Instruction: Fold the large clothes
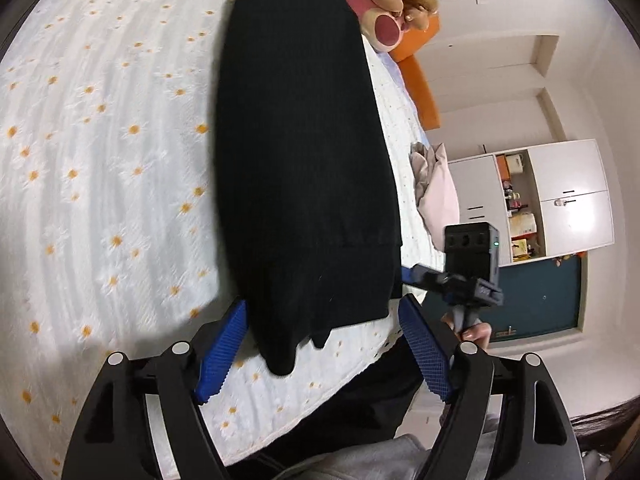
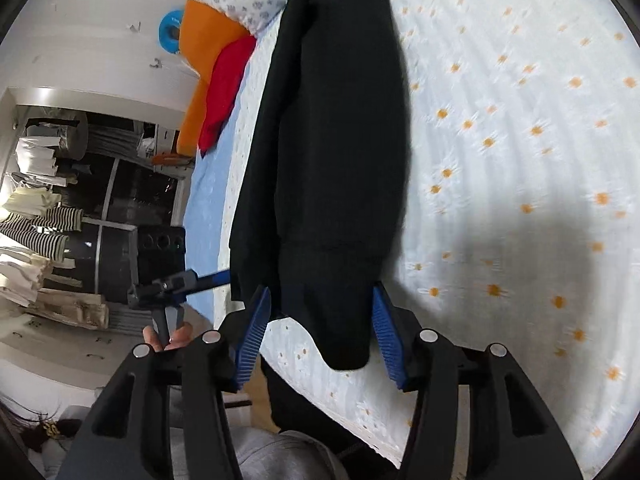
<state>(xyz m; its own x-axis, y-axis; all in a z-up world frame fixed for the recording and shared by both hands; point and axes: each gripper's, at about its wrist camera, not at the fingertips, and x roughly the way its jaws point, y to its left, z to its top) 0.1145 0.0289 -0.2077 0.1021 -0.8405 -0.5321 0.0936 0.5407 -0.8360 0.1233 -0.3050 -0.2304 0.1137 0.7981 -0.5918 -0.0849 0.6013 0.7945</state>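
The left wrist view alone is showing white cupboards (image 1: 568, 196) and a plush toy (image 1: 396, 4); the right wrist view, hanging striped clothes (image 2: 44, 228). The black garment (image 1: 300, 152) is lying lengthwise on the daisy-print bedspread (image 1: 100, 152). The left gripper (image 1: 324, 344) and right gripper (image 2: 320, 332) are tilting downward, jaws standing apart, the hem lying loose between them.

The black top (image 1: 304, 152) lies long on the flowery bed sheet (image 1: 100, 140). The left gripper (image 1: 324, 344) stands open around its end, maybe not touching.
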